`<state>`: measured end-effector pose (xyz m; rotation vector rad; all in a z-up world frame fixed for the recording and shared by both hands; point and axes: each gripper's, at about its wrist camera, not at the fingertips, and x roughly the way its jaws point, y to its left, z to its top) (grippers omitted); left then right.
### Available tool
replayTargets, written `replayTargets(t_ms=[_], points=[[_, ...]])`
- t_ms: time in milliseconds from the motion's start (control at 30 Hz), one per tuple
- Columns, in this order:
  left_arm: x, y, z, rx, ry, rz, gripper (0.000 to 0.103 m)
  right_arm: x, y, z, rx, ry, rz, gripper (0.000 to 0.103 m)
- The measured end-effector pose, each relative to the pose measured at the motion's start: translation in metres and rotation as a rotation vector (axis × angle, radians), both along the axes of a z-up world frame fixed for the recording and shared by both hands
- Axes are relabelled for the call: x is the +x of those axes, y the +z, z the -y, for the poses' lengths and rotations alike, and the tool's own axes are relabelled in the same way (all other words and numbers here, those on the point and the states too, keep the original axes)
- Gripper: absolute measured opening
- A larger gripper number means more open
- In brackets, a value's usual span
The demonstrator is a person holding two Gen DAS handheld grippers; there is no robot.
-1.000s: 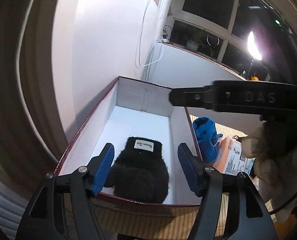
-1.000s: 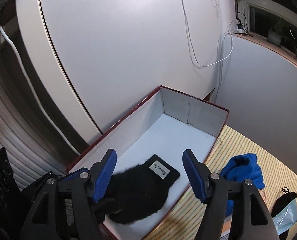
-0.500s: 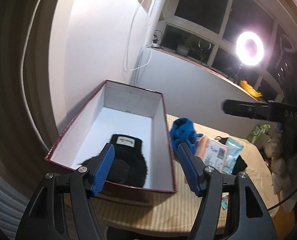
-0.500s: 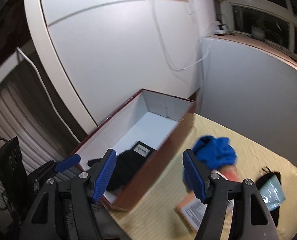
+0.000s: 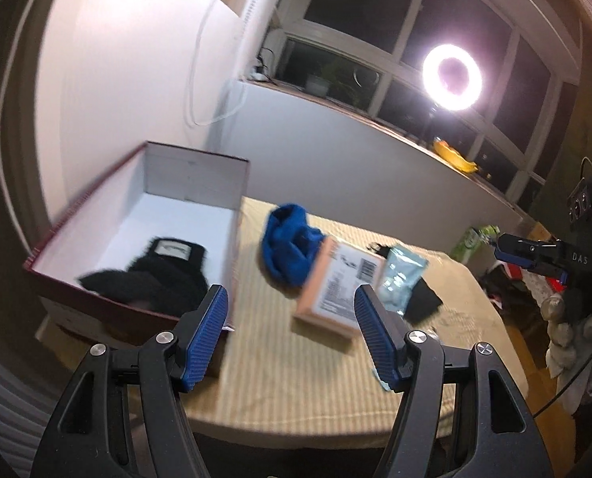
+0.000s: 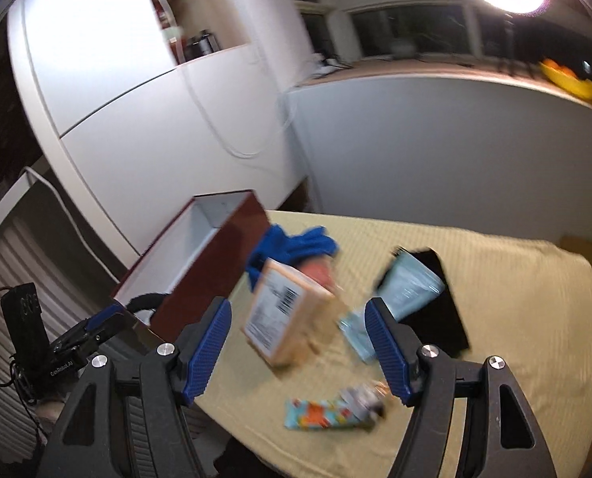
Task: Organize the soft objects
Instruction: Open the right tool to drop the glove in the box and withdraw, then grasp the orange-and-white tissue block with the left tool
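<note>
One black glove (image 5: 156, 275) in box (image 5: 108, 195), blue cloth (image 5: 290, 239) outside

The near half of the table (image 6: 495, 358) lies bare, apart from a small wrapper (image 6: 328, 414). Farther back, a blue cloth (image 5: 290, 245), a carton (image 5: 338, 286) and a pale packet (image 5: 401, 283) crowd together beside the box (image 5: 136, 310), whose white floor behind the black glove (image 5: 156, 279) stays free.

I see a table (image 6: 495, 279) under a yellow striped cloth. On it: a dark red box (image 5: 136, 310) at the left edge, a blue cloth (image 5: 290, 245), a tan carton (image 6: 284, 318), a pale blue pouch (image 6: 411, 290), a black cloth (image 6: 443, 318), a colourful wrapper (image 6: 328, 418).
</note>
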<state>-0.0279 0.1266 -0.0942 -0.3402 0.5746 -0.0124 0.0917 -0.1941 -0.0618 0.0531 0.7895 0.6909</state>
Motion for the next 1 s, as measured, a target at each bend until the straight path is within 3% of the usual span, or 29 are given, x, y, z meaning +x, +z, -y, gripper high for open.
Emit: replayTargets(t_ms=[200,500,1000], points=[[0.008,-0.015,0.027,-0.025,-0.055,-0.039,0.066,0.003,-0.009,0.036,0.018,-0.046,-0.041,0.066],[0.023,-0.037,0.054,-0.047,-0.104,-0.103,0.066,0.013,-0.013,0.029,0.013,0.01,-0.053,0.066],[0.06,-0.075,0.062,-0.108,-0.104,-0.183,0.066,0.049,-0.03,-0.08,-0.136,0.247,-0.071,0.066]])
